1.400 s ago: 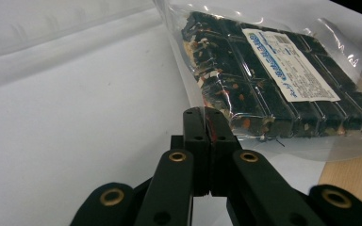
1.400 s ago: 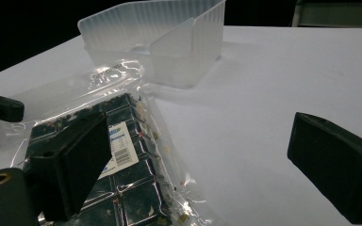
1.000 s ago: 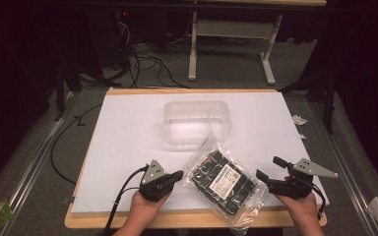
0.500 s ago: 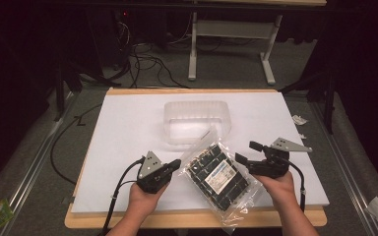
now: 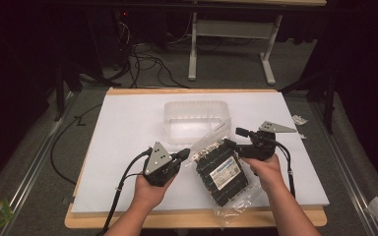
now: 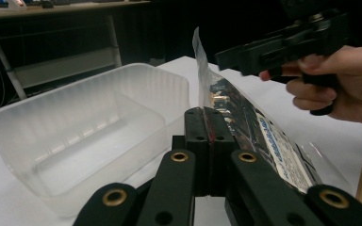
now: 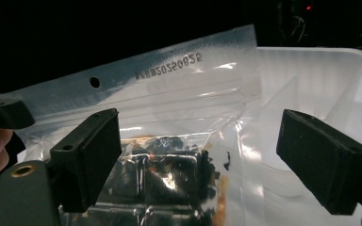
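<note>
My left gripper [image 5: 183, 155] has its jaws clamped on the edge of the clear bag [image 5: 222, 169] at lower centre, while my right gripper [image 5: 236, 138] gapes wide around its top.

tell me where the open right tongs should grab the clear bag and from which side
Probably the flat, empty top strip of the clear bag, between the printed code and the dark contents. It stands thin and upright between the wide-open right tongs, so closing across it from the bag's right edge should pinch film only. The left tongs are shut on the bag's opposite edge, steadying it beside the plastic tub.
</note>
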Action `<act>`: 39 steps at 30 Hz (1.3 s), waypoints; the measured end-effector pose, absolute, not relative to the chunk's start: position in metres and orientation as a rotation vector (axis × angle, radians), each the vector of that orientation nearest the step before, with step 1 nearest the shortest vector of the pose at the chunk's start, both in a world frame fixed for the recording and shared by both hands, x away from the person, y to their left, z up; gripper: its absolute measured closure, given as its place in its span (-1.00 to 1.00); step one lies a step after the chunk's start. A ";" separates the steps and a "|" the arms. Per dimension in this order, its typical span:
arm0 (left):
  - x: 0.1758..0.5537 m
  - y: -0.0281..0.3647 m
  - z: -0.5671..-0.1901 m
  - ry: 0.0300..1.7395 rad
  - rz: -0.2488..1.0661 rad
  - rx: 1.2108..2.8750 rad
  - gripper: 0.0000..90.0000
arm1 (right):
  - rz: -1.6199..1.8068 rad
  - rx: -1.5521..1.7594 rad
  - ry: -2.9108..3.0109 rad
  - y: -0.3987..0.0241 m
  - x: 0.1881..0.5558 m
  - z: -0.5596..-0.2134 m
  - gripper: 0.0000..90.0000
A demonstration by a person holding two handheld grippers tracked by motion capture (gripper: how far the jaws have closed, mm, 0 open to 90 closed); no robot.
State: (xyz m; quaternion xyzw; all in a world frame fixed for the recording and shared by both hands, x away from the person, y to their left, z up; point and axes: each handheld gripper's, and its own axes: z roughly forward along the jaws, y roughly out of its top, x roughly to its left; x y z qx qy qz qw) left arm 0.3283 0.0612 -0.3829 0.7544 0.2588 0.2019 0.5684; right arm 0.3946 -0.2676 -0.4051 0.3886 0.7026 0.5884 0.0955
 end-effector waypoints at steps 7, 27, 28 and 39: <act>0.329 0.059 -0.381 0.602 0.476 1.770 1.00 | 1.801 1.152 2.127 -0.261 0.405 -0.408 -0.66; 0.334 0.065 -0.376 0.632 0.472 1.741 1.00 | 1.847 1.128 2.096 -0.275 0.404 -0.405 0.17; 0.335 0.066 -0.376 0.639 0.470 1.738 1.00 | 1.847 1.121 2.088 -0.276 0.402 -0.403 0.23; 0.351 0.075 -0.385 0.742 0.440 1.734 1.00 | 1.840 1.036 2.058 -0.276 0.377 -0.391 0.66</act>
